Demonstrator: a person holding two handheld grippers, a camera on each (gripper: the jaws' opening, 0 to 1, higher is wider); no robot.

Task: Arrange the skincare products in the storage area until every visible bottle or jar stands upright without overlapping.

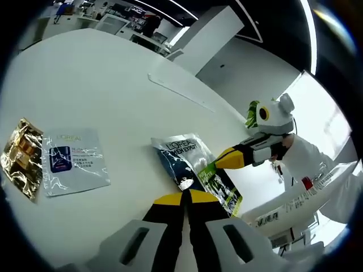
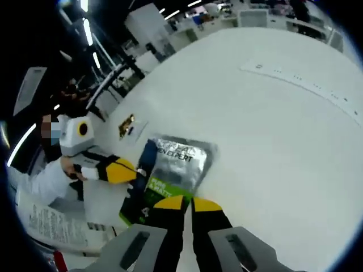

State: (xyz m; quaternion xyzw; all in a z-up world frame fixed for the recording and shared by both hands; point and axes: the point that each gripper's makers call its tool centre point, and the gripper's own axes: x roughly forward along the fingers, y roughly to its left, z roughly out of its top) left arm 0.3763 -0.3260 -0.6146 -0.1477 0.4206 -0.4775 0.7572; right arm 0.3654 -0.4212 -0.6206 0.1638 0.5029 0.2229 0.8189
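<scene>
Left gripper (image 1: 184,195) sat nearest the lens in the left gripper view: yellow-tipped jaws pressed together, tips touching the near edge of the sachet stack, nothing visibly pinched between them. Right gripper (image 2: 186,203) looked the same in the right gripper view: jaws together, tips at the edge of the green sachet, not clearly clamping it.

By size:
- White table (image 1: 102,85) was round-edged and took up most of both views. A flat strip or seam (image 1: 181,90) ran across it further back.
- Person in a white sleeve (image 1: 317,164) stood at the table edge and held the grippers.
- Silver L'Oreal Men Expert sachet (image 1: 178,156) lay flat near the table edge. In the right gripper view it (image 2: 181,158) overlapped the others.
- Dark blue sachet (image 2: 148,156) was partly under the silver one, one edge showing.
- Green sachet (image 1: 221,184) was tucked under the silver one, sticking out toward the table edge.
- Clear/white L'Oreal sachet (image 1: 74,161) lay flat, well apart from the stack.
- Gold foil sachet (image 1: 22,156) lay just beside the white one, edges touching or slightly overlapped.

The right gripper came into the left gripper view from the right, yellow tip (image 1: 227,160) on the green sachet. All products lay flat, none upright. No bottle or jar could be made out.
</scene>
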